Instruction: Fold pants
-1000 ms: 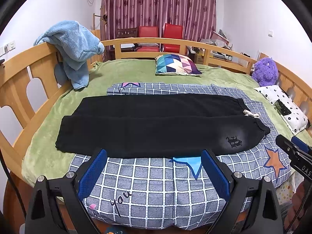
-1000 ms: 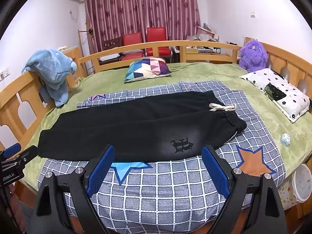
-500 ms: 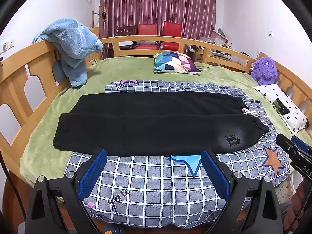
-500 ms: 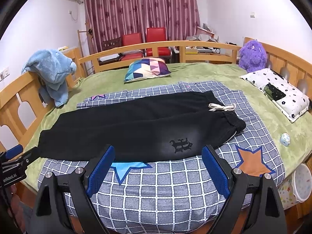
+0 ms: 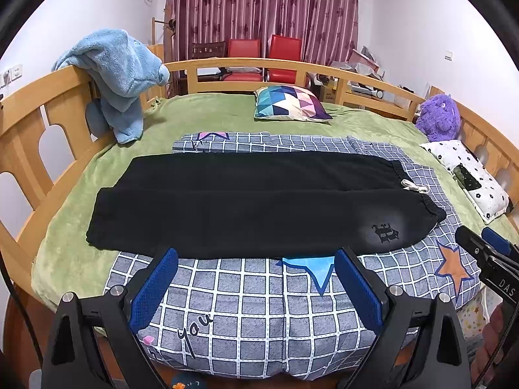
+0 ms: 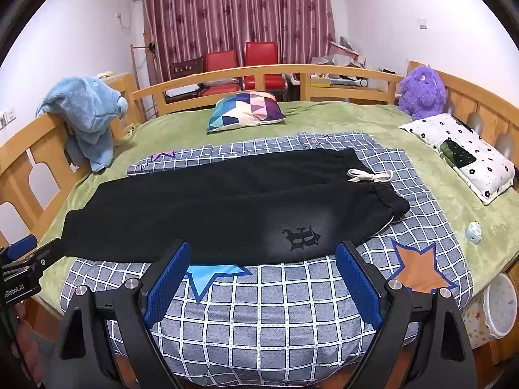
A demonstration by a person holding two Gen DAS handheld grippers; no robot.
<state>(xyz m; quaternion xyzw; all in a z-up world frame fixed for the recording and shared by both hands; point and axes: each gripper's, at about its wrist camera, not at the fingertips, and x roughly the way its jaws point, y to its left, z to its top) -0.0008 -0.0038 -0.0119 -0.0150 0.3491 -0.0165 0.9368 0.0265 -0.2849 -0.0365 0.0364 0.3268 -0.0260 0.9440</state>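
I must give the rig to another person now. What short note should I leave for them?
Left gripper: open, holds nothing, short of the near edge of the pants.
Right gripper: open, holds nothing, near the logo.
Pants: flat across the checked quilt, legs side by side, waistband to the right, cuffs to the left.
Done: laid out only.
Left: all folds.

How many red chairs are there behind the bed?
2. The left red chair and the right red chair stand side by side behind the bed rail, in front of the curtain. A dark wooden chair stands beside them; more may be hidden.
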